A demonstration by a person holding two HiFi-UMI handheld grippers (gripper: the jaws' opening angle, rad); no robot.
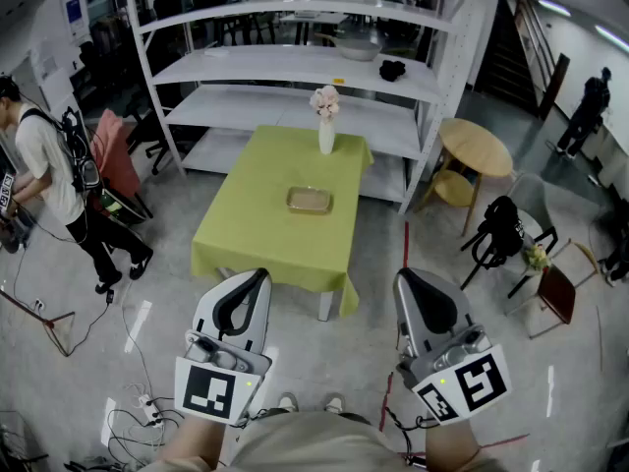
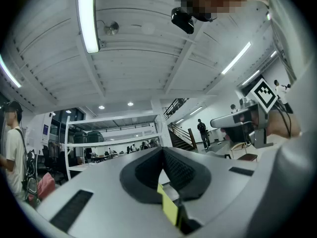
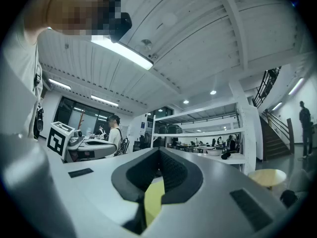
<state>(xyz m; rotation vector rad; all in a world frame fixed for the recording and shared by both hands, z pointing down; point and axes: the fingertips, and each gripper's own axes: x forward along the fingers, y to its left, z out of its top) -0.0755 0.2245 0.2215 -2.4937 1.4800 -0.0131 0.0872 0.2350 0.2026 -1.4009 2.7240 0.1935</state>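
My left gripper and right gripper are held side by side at the bottom of the head view, above the floor in front of a table with a green cloth. Both are shut, jaw tips meeting with nothing between them. On the table stand a white vase with pale flowers at the far edge and a shallow tray near the middle. The left gripper view shows its shut jaws pointing up at the ceiling; the right gripper view shows the same. Both grippers are well short of the table.
A white shelf rack stands behind the table. A round wooden table and a chair with a black bag are at the right. A person stands at the left. Cables and a power strip lie on the floor.
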